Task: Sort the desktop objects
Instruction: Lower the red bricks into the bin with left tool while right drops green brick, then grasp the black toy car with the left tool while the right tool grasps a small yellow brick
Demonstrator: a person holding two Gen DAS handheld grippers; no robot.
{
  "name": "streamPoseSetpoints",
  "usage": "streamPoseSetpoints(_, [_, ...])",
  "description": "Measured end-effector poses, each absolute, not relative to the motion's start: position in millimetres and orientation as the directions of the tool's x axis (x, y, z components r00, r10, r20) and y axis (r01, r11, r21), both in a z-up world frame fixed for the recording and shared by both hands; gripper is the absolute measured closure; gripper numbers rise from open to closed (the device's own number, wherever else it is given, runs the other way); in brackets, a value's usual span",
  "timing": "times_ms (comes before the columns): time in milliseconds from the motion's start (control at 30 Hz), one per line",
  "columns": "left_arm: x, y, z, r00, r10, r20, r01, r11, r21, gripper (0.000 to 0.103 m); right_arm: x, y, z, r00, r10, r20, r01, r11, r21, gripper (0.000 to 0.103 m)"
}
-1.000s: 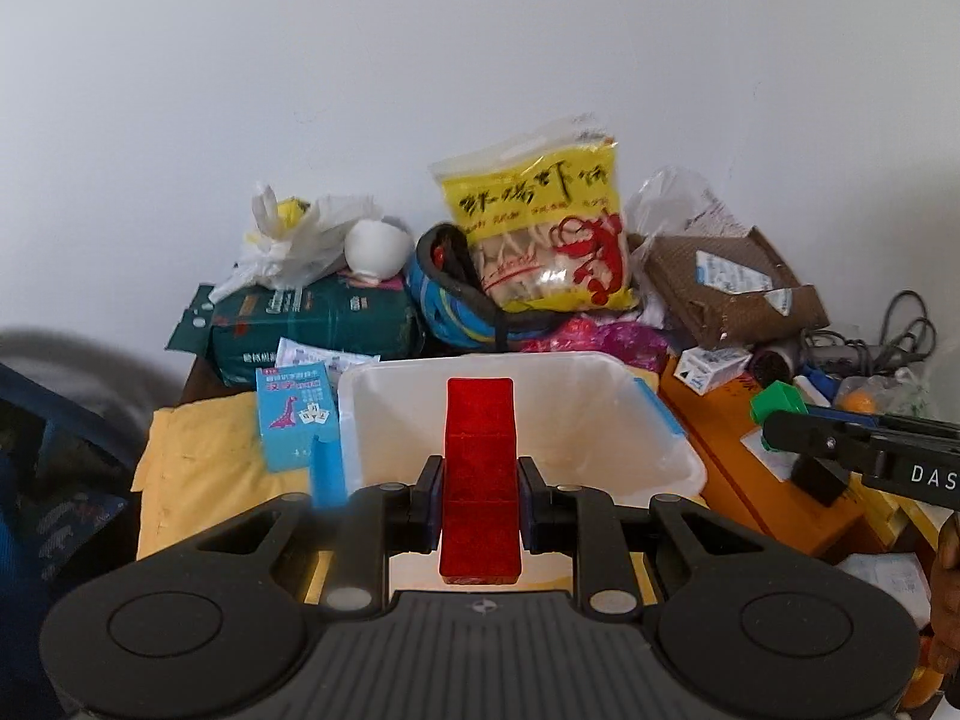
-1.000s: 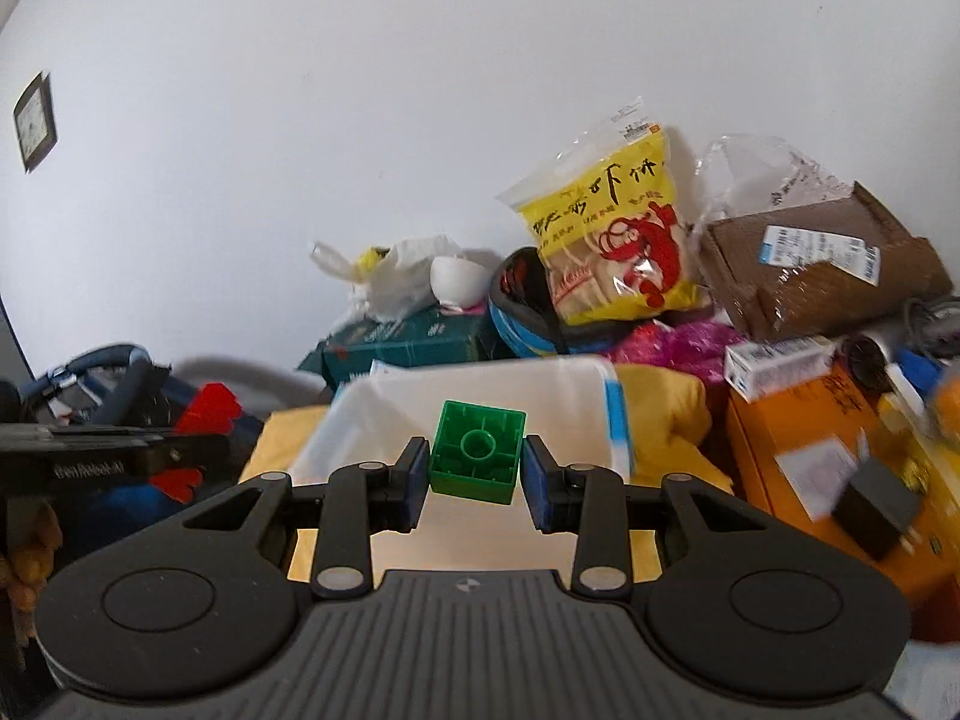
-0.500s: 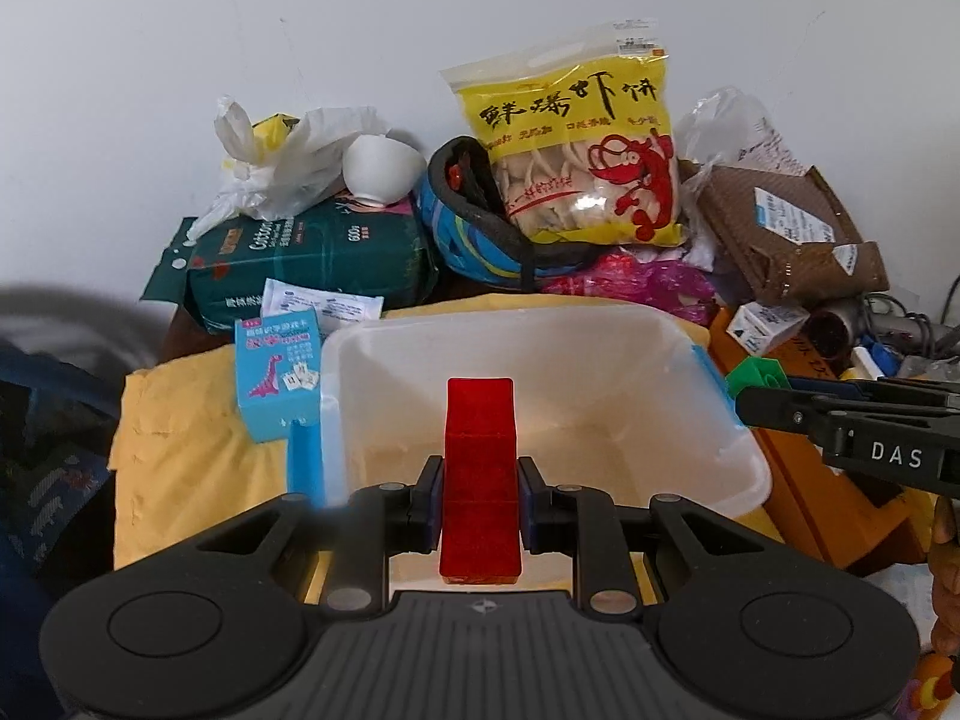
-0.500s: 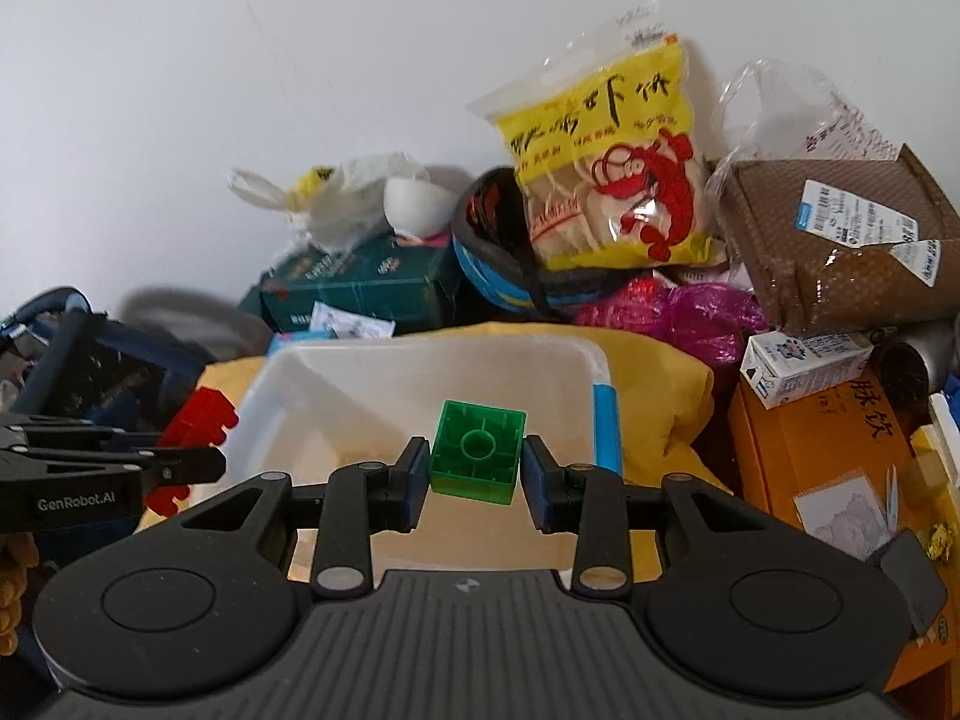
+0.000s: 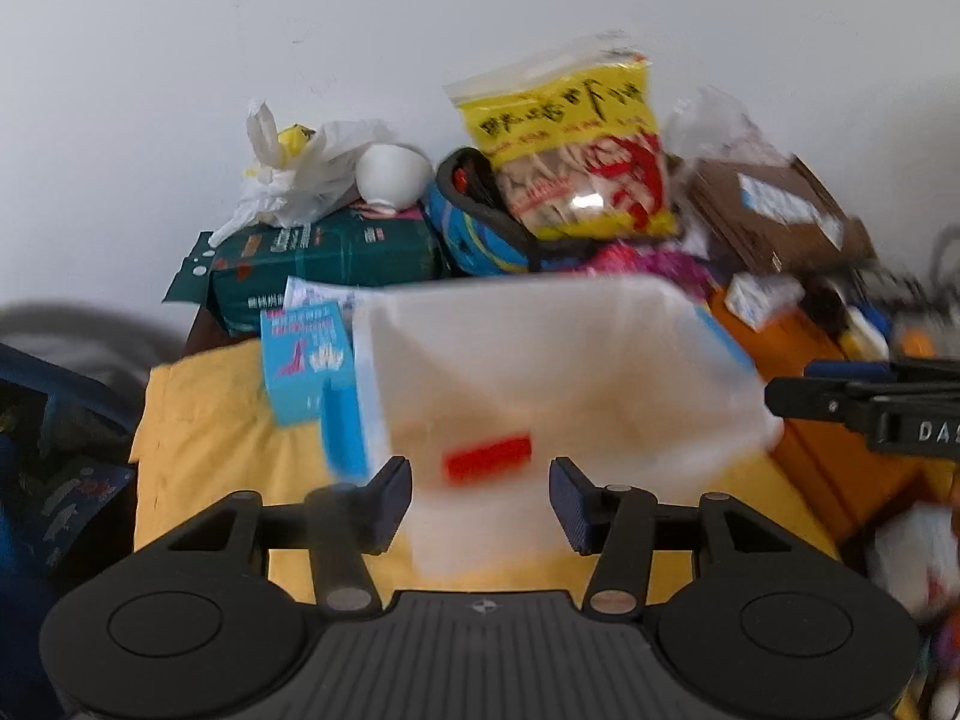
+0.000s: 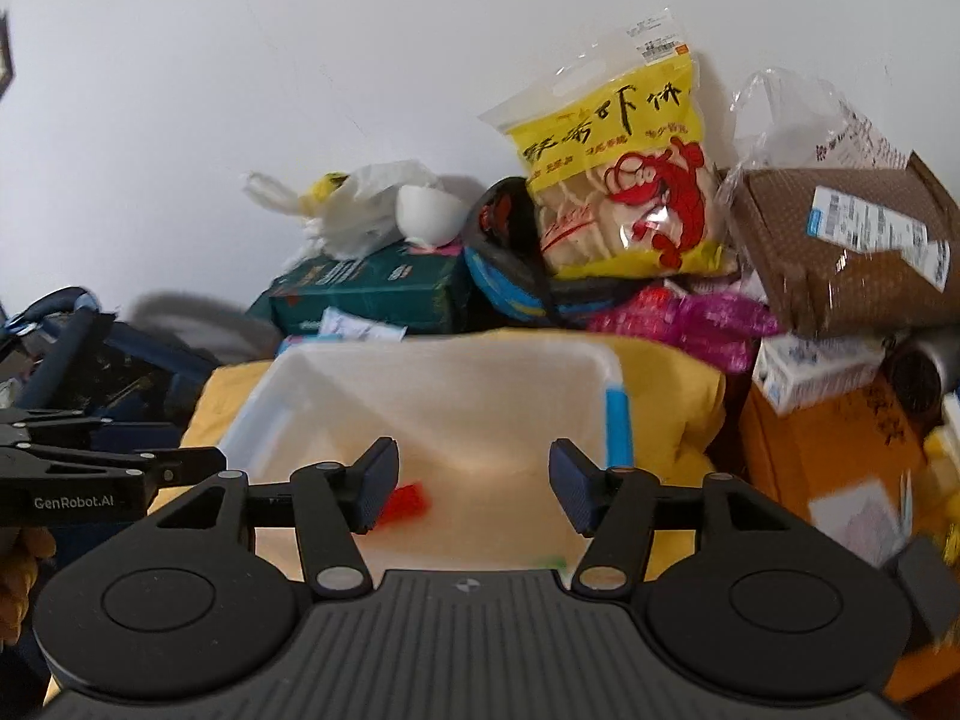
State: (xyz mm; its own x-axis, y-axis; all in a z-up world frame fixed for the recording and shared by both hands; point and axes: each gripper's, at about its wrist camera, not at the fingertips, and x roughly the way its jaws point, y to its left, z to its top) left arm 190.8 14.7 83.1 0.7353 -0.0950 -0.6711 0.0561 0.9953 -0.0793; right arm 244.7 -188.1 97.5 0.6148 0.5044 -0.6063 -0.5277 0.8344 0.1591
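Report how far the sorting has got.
Done: the red block lies in the white bin, and a green sliver shows at the bin's near edge. In hand: nothing; left hand-held gripper and right hand-held gripper are both open over the bin. Left: the clutter behind, such as the blue box.

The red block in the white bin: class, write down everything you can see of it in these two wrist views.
The red block is a small, bright red oblong, plastic by its look, with motion blur hiding its studs and edges. It lies on its side on the floor of the white plastic bin, in the near part, apart from the walls as far as can be told. Neither gripper holds it: the left gripper stands open above it. In the right wrist view it shows just beyond the right gripper's left fingertip.
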Motion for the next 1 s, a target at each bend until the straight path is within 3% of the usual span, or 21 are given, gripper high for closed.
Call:
streamPoseSetpoints(300, [86.4,17.5,-13.4,0.652,-0.046,-0.757,0.014,0.999,-0.048,0.048,122.0,-209.9,-1.6,0.538,0.463,-0.704,-0.603,0.795,0.062,0.048])
streamPoseSetpoints(667, [97.0,1.4,-47.0,0.606,-0.075,-0.792,0.026,0.997,-0.074,0.05,85.6,-179.3,-48.5,0.496,0.409,-0.766,-0.63,0.777,0.007,0.058])
streamPoseSetpoints(767, [99.2,-0.8,-57.6,0.578,-0.094,-0.811,0.022,0.995,-0.1,0.059,93.4,-179.6,-56.0,0.476,0.386,-0.79,-0.6,0.8,0.029,0.061])
streamPoseSetpoints(867, [97.8,-1.4,-57.4,0.58,-0.12,-0.806,0.03,0.992,-0.126,0.07,93.6,-183.9,-62.5,0.467,0.383,-0.797,-0.584,0.811,0.047,0.072])
streamPoseSetpoints(1000, [94.0,-3.9,-53.0,0.594,-0.123,-0.795,0.058,0.992,-0.11,0.07,93.3,-188.2,-59.5,0.467,0.398,-0.789,-0.587,0.808,0.061,0.077])
